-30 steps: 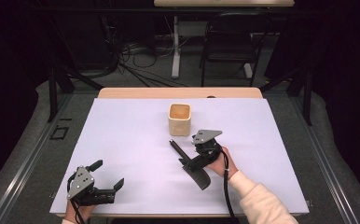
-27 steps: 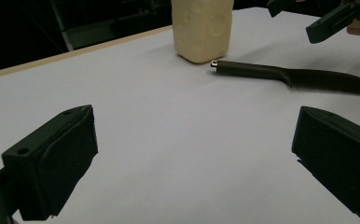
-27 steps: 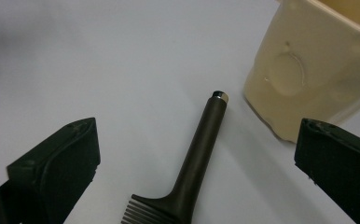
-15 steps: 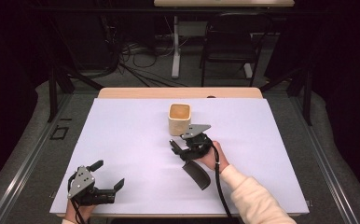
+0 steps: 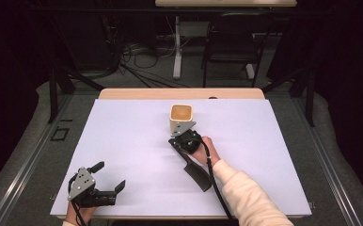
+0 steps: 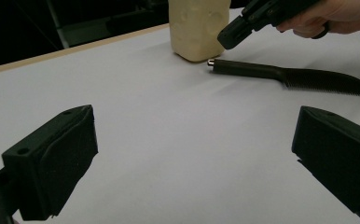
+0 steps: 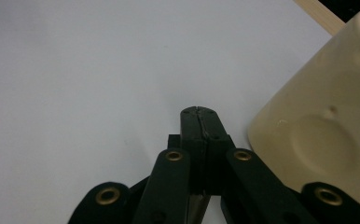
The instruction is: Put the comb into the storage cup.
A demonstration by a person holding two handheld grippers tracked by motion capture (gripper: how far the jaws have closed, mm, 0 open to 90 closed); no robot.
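Landmark: cream container, standing upright on the white sheet toward the far middle of the table.

Left gripper: well apart from the container, at the near left corner of the sheet, held low in the person's left hand. Jaws spread wide with bare sheet between them, holding nothing; the left gripper view confirms this, pads far apart at either side of the picture.

Black knife: lies flat on the sheet just on the near side of the container. Handle end points toward the container's base and sits near it; the serrated blade runs away from it, toward the person. In the left gripper view the handle tip is close to the container but apart from it.

Right gripper: just beside the container, on its near side, over the knife handle. Jaws pressed together, tips meeting in the right gripper view, with nothing between them. Whether the tips touch the handle is unclear, probably just above it
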